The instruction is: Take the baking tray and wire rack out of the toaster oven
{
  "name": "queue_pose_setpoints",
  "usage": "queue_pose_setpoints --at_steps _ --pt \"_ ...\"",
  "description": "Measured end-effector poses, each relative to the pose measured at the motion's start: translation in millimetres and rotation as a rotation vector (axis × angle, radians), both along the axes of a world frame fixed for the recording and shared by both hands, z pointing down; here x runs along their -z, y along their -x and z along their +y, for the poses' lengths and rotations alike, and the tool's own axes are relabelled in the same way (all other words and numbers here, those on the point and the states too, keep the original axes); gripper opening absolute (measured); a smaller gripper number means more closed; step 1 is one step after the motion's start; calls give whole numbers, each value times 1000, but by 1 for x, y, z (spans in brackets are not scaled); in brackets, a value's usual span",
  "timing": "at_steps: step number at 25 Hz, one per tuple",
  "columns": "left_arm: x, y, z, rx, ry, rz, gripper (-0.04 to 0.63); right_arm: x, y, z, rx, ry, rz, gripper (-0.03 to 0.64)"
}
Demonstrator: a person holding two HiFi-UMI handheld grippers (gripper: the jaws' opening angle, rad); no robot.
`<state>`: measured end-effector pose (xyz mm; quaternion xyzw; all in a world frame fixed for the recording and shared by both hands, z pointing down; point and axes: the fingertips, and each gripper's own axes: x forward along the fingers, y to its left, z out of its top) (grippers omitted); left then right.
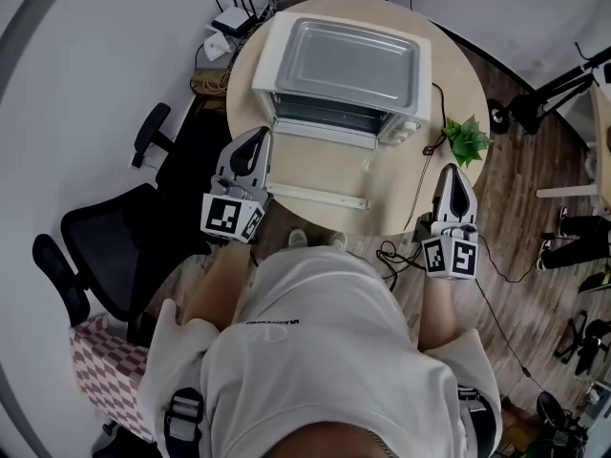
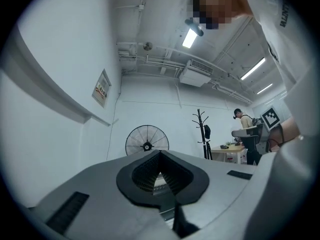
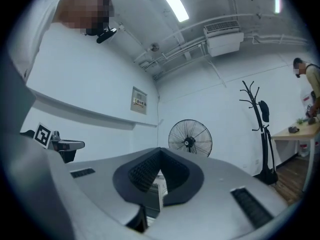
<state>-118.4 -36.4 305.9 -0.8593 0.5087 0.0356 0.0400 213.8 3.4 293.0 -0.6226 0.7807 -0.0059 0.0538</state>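
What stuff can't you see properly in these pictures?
- Toaster oven inside: in the head view, its own top and shadow hide what's there.
- Left gripper view: the shut left claw blocks nearly everything straight ahead.
- Right gripper view: the shut right claw does likewise.
- Wall sign: right gripper view, too small to read.

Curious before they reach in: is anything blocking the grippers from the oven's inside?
Nothing visible does. The toaster oven has its door folded down open, so its mouth faces the left gripper and right gripper, both shut. The plant stands aside.
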Motion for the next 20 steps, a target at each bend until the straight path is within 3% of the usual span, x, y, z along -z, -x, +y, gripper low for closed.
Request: queue_pose_setpoints --at_steps 9,20 --pt "-9 3 -9 -15 16 62 2 6 -5 -1 -18 7 9 -5" --pt "-3 -1 -7 -20 8 71 2 6 -2 -2 -4 6 6 -5"
